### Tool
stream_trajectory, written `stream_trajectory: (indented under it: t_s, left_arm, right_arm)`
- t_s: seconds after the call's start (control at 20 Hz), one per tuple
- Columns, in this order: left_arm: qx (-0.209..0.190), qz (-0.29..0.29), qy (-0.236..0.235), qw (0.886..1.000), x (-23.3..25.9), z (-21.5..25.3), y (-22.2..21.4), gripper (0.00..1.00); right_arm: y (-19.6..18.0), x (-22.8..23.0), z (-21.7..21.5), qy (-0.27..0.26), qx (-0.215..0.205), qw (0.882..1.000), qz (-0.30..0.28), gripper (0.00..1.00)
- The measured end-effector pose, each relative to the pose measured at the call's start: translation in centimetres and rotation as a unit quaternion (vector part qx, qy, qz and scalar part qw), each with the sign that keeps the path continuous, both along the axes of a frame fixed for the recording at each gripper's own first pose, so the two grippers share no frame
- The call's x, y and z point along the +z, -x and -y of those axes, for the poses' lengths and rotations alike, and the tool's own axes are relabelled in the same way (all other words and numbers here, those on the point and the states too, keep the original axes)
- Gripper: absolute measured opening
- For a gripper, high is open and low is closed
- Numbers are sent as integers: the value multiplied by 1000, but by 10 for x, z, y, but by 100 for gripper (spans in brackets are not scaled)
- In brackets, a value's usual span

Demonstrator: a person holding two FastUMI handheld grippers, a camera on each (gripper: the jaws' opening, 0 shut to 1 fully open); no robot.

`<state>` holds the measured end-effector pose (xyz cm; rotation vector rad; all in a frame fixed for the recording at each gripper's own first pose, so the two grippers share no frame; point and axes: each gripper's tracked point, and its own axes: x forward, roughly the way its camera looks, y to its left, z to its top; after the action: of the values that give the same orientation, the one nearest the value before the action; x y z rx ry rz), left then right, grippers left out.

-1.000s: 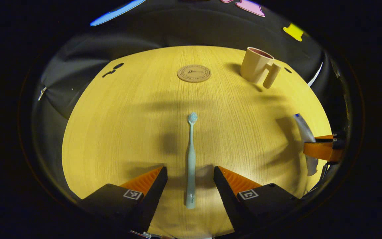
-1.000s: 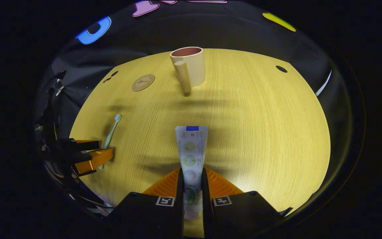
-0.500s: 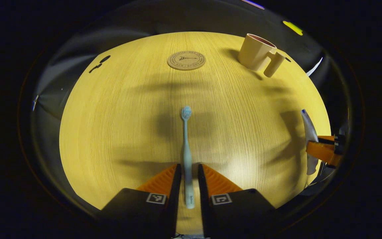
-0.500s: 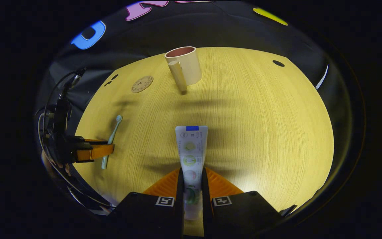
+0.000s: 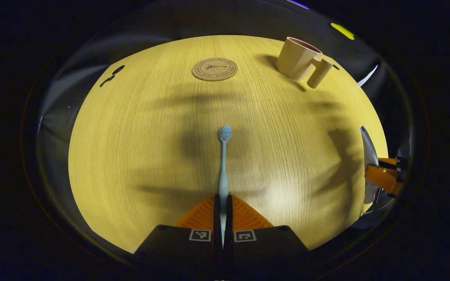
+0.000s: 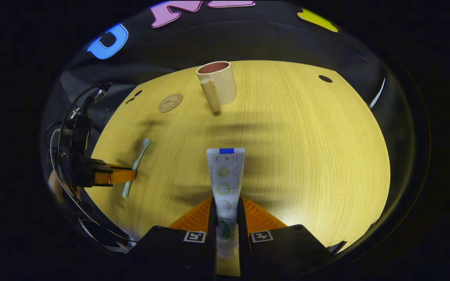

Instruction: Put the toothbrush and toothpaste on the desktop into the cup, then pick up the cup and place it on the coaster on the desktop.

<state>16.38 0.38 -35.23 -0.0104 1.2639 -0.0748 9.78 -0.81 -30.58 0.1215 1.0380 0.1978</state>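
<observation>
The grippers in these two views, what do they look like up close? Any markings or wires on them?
Each gripper has two wedge-shaped fingers with ribbed inner faces on blocky black bases. Every base carries a small square black-and-white marker, as on the left gripper and the right gripper. Seen from the right gripper view, the left gripper's body is a dark boxy unit with thin cables looping over it.

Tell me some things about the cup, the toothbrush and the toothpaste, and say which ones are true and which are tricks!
1. The left gripper is shut on the toothbrush. True.
2. The toothpaste is already in the cup. False: the right gripper holds it, far from the cup.
3. The cup stands on the coaster. False: it stands on the table, apart from the coaster.
4. The cup is upright. True.
5. The toothbrush's bristles point away from the left gripper. True.
</observation>
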Motion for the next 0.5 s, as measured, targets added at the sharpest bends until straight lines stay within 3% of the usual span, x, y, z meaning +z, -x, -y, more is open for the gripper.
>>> stream_trajectory:
  t_s: [0.2, 0.5]
  left_arm:
    - [11, 20, 4, 1000, 3, 1, 6, 7]
    - [22, 58, 26, 998, 19, 12, 18, 7]
  right_arm:
    - [-17, 21, 2, 21, 18, 999, 42, 27]
    - [-62, 73, -10, -2, 18, 992, 124, 27]
